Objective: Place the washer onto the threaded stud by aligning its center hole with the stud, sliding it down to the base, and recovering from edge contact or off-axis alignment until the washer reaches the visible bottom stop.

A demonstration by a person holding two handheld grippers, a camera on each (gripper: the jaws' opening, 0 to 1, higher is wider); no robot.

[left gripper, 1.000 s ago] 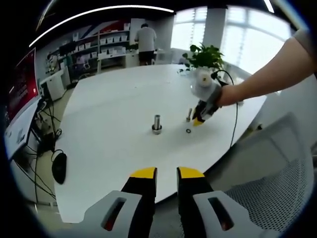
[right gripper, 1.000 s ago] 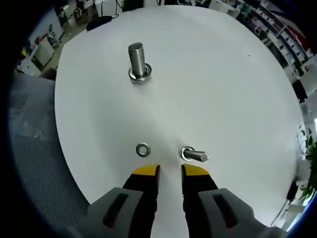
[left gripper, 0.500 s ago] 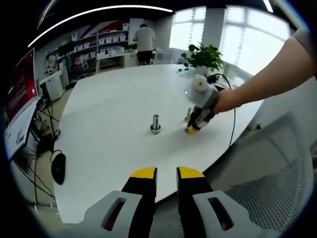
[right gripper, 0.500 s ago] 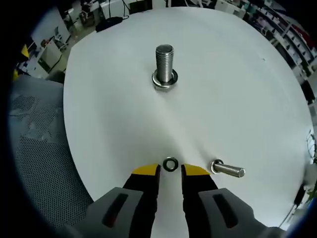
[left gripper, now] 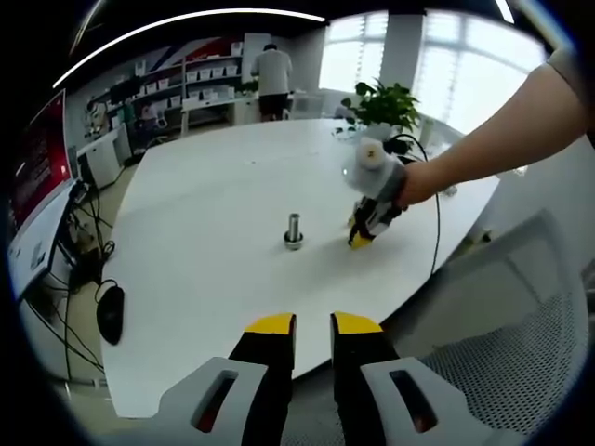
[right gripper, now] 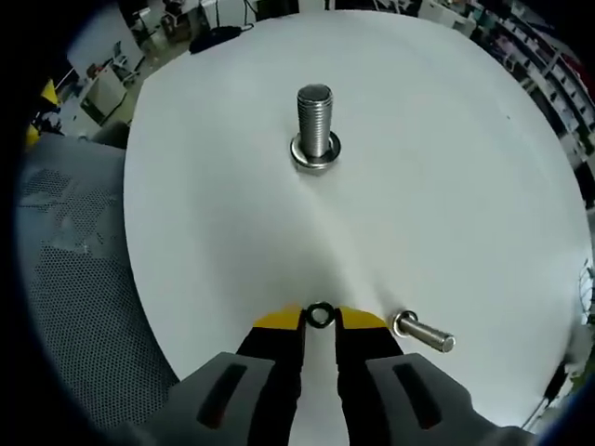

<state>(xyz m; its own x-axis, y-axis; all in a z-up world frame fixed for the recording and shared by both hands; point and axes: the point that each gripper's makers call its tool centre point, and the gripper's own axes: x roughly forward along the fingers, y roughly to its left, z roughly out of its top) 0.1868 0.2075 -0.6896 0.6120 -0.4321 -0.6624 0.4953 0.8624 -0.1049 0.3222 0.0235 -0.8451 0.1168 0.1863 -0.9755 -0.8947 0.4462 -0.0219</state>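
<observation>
closing in: i am bringing my right gripper point(right gripper: 319, 322) down on the washer point(right gripper: 320, 313), which is lying flat on the white table point(right gripper: 446, 186) right at the mouth of my yellow tips
right claw state: jaws are standing parted with the washer between the tips, not yet clamped on it
left claw state: my left gripper point(left gripper: 312, 325) is hanging released off the table edge, gripping nothing
stud: the threaded stud point(right gripper: 315, 121) is standing upright on its base, well apart from the washer, further up the table
slip risk: i am judging the thin flat ring could skate away or flip if my tips are pinching its rim unevenly
neighbour risk: the loose bolt point(right gripper: 423, 334) is lying just beside my right tip, so a sideways nudge could be rolling it
later risk: a tilted hold could be catching the ring's edge on the threads
writing: i am reading no brand or label anywhere
</observation>
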